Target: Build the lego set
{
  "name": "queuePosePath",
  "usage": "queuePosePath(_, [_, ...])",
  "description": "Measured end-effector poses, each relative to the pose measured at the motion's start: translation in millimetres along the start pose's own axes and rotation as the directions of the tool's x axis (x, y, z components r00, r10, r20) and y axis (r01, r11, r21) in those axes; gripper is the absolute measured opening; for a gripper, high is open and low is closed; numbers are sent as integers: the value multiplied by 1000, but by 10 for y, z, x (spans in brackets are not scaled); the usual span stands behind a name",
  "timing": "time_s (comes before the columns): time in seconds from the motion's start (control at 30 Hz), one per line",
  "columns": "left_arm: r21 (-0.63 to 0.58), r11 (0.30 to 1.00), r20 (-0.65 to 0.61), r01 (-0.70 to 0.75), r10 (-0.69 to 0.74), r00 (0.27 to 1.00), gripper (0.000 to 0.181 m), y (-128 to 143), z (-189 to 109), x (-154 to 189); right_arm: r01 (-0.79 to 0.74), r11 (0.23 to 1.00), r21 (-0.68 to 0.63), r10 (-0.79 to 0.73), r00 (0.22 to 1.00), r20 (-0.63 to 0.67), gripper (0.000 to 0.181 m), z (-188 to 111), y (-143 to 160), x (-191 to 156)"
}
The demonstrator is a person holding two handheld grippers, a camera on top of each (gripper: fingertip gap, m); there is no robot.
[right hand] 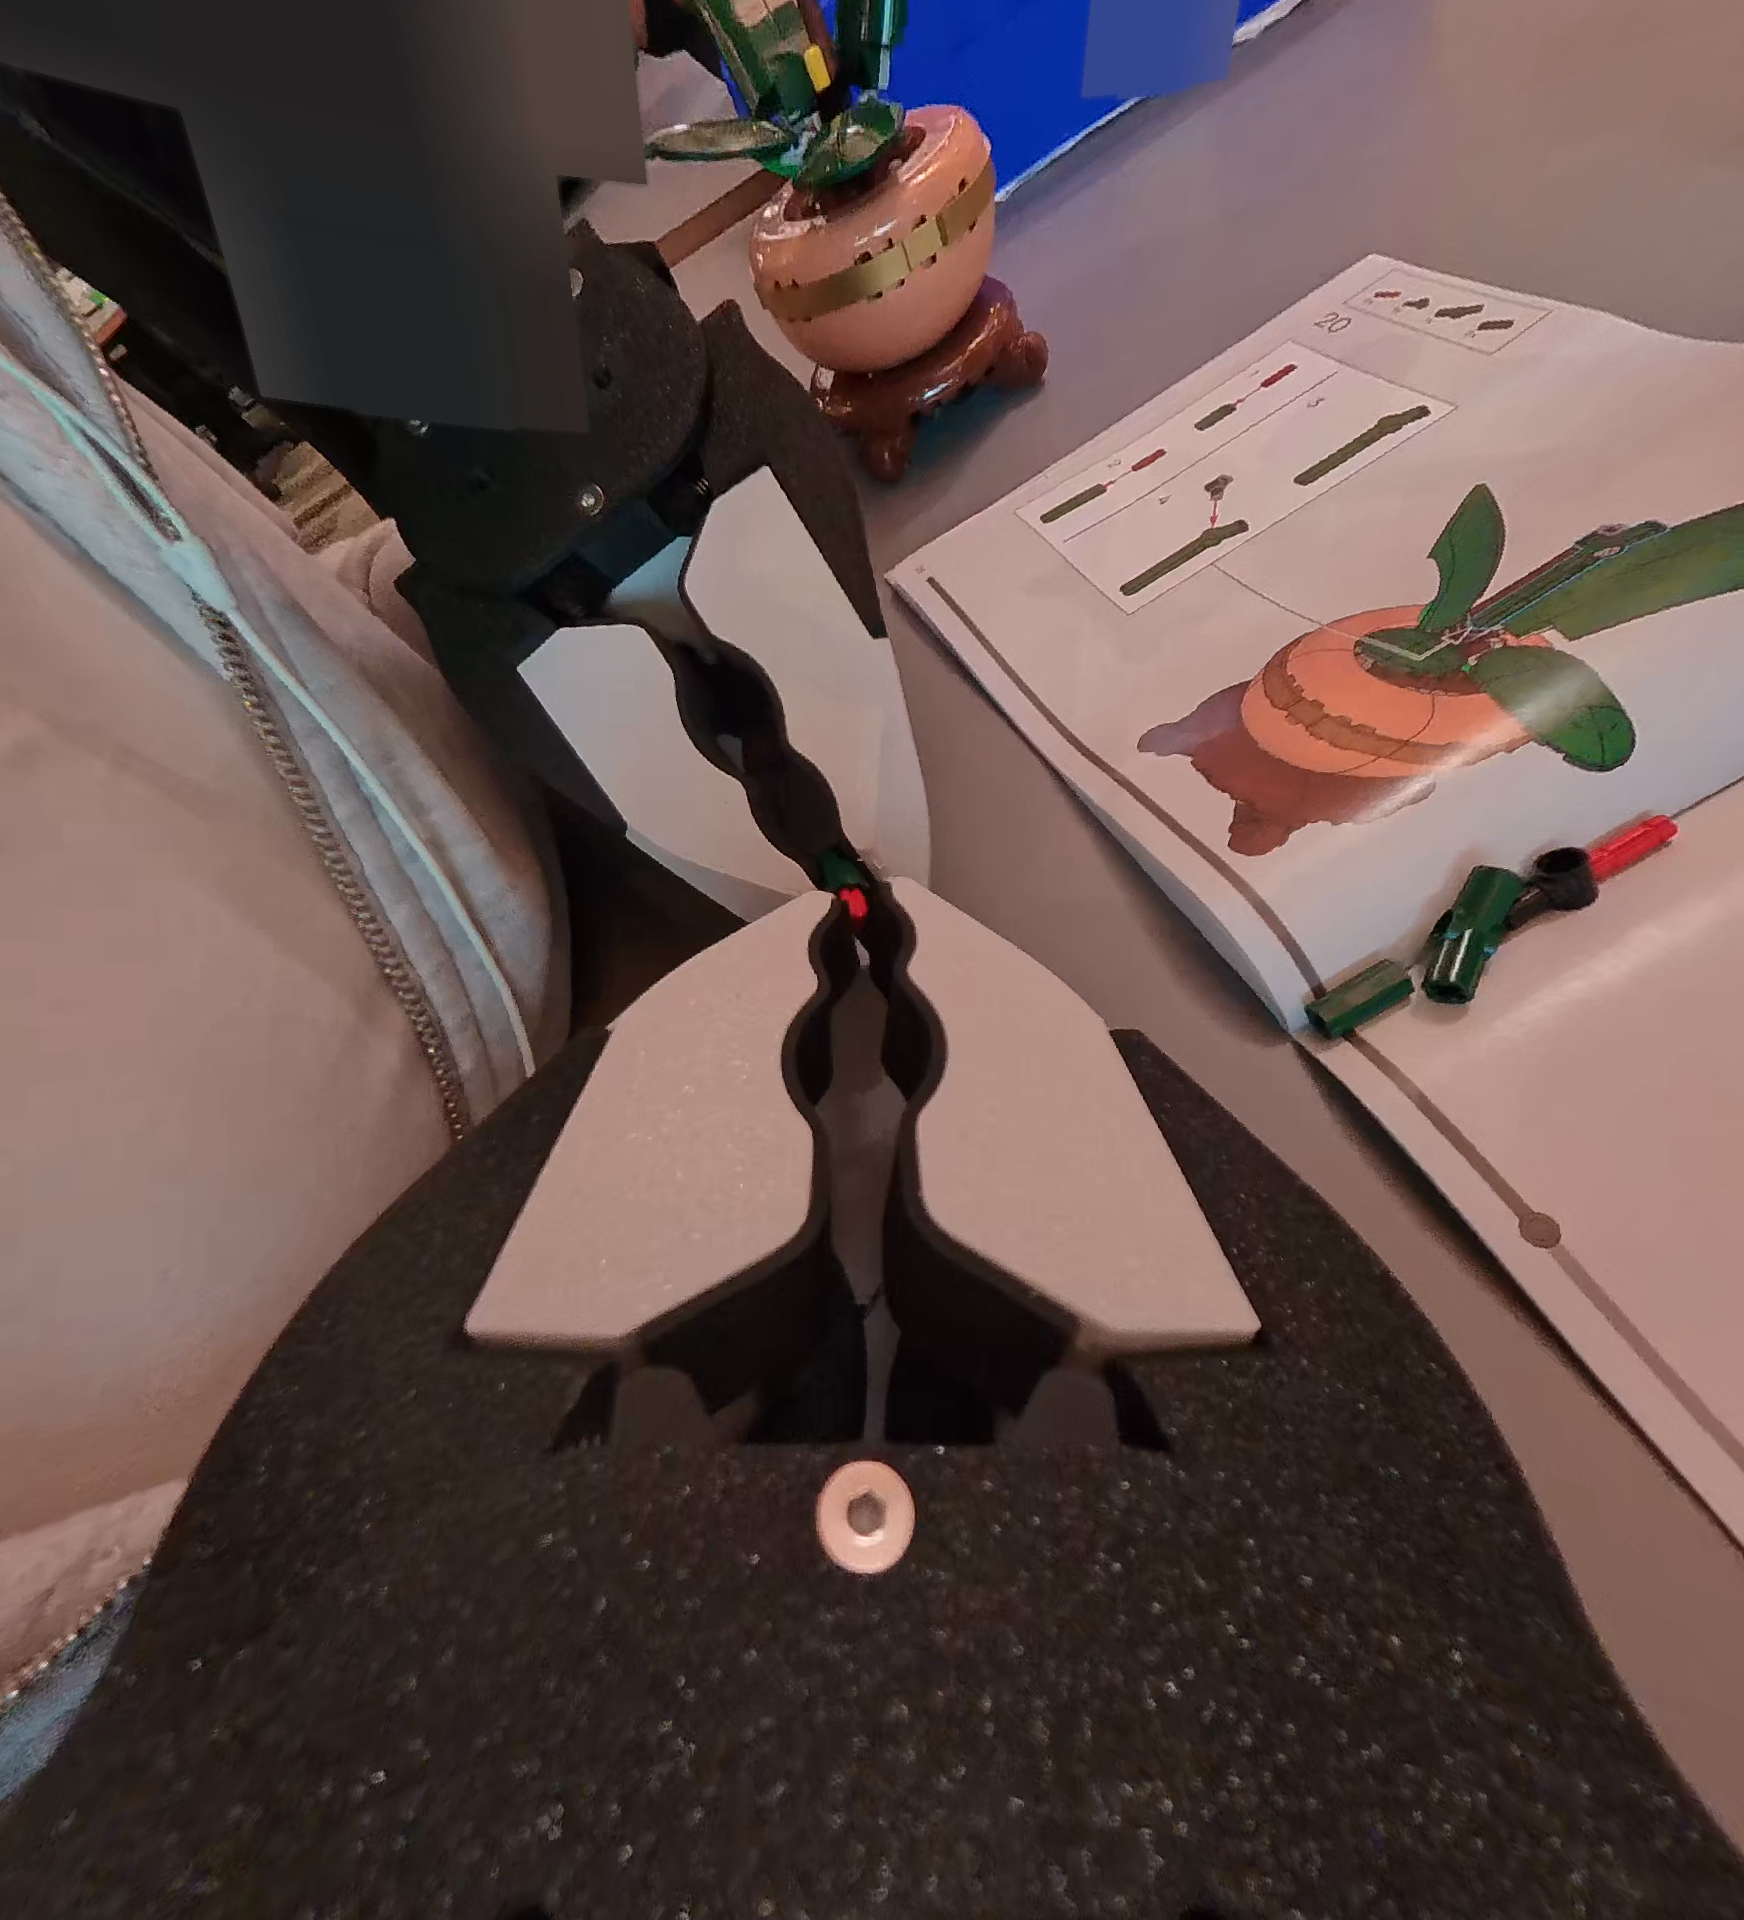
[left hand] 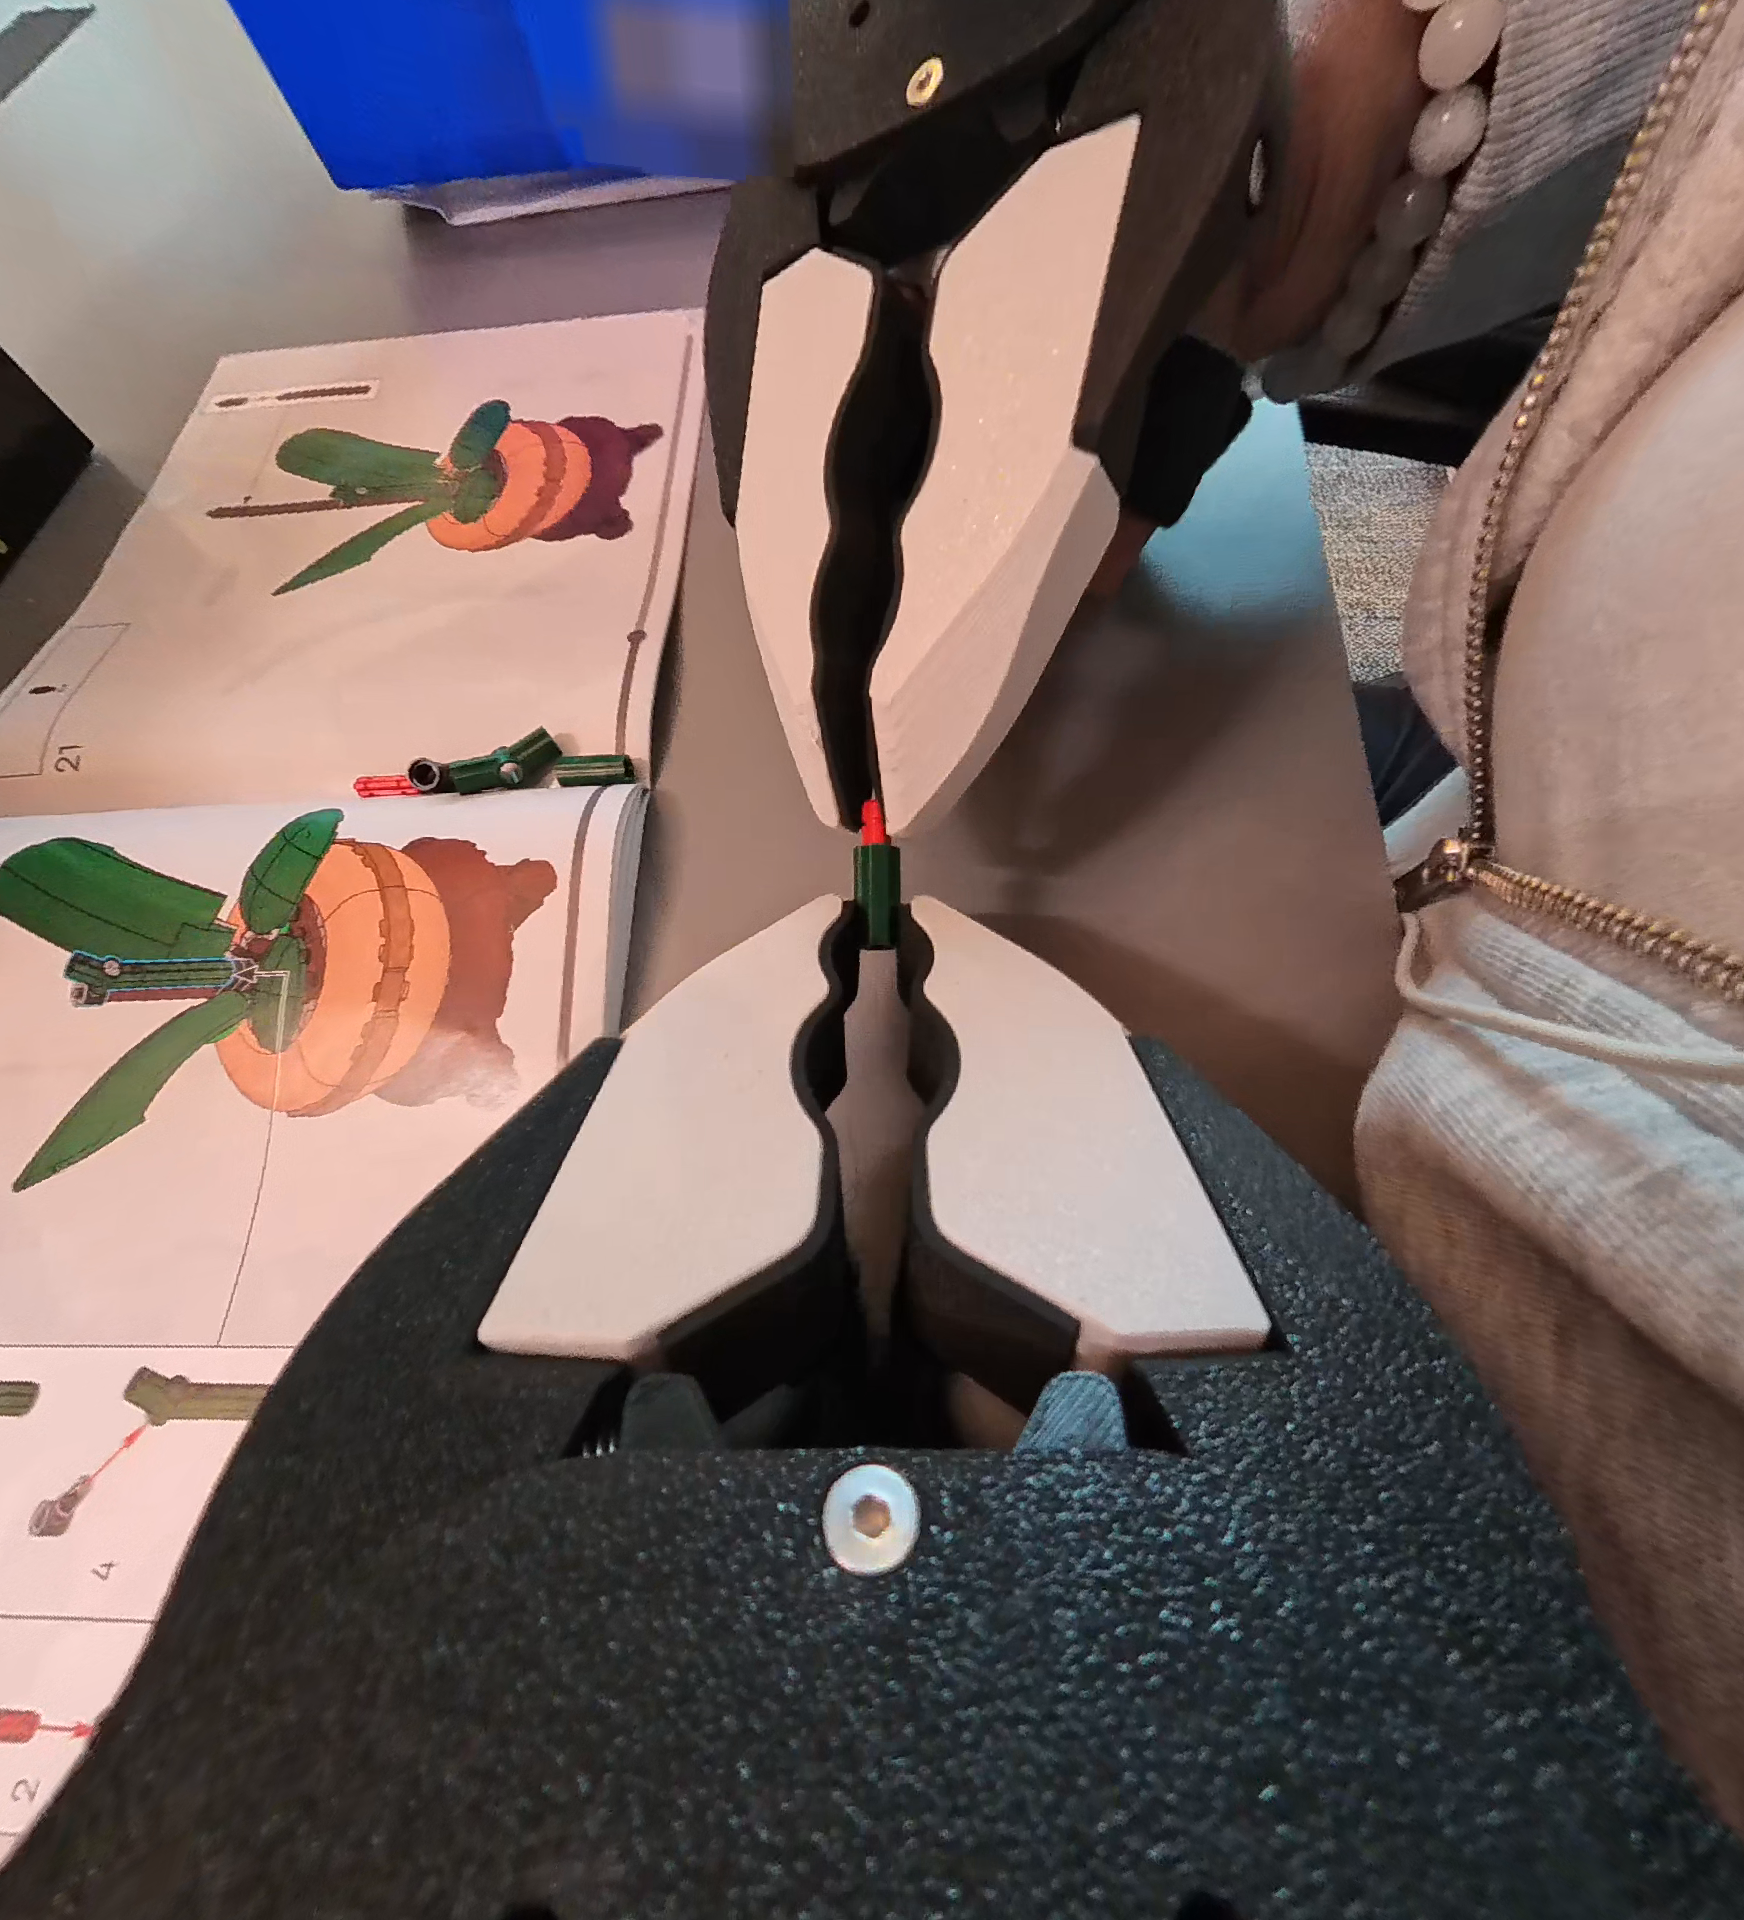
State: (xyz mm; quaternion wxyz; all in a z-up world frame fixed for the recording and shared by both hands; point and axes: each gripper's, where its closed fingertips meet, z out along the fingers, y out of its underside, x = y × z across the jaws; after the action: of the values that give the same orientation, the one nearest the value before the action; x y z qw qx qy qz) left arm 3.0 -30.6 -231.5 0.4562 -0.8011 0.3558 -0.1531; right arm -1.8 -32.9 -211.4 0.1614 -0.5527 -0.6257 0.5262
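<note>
The left gripper (left hand: 874,914), pale smooth pads on grainy black plastic, pinches a small dark green cylindrical connector (left hand: 874,896). The right gripper (right hand: 857,914), meeting it tip to tip, is clamped narrow on a thin red plastic pin (left hand: 873,819) that enters the connector's end. Beside them an open glossy instruction booklet (left hand: 348,665) lies on the matte grey table (right hand: 1138,177); loose green connector pieces (right hand: 1408,971) rest on its pages. Beyond the booklet stands a peach round brick pot with green leaves (right hand: 873,265).
</note>
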Motion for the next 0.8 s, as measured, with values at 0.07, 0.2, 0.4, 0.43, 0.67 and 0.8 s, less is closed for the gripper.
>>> queuePosePath(0.07, [18, 1000, 4, 8, -8, 1000, 5, -21, -15, -19, 8, 1000, 6, -8, 1000, 0, 3, 0, -32, 4])
queuePosePath(0.2, [58, 998, 19, 22, -23, 1000, 5, -63, -51, -68, 25, 1000, 19, -25, 1000, -3, 4, 0, -104, 18])
queuePosePath(0.4, [134, 990, 53, 36, -44, 998, 5, -134, -133, -149, 50, 997, 58, -50, 999, 1, 4, 12, -236, 22])
queuePosePath(0.43, [143, 989, 59, 37, -46, 997, 5, -142, -143, -159, 50, 997, 61, -50, 999, 3, 4, 15, -248, 23])
queuePosePath(0.67, [188, 981, 103, 37, -57, 993, 5, -173, -210, -232, 65, 995, 70, -65, 998, -4, 4, 19, -290, 56])
queuePosePath(0.8, [218, 975, 134, 47, -78, 988, 5, -189, -253, -296, 67, 993, 97, -65, 998, -21, 4, -14, -333, 91])
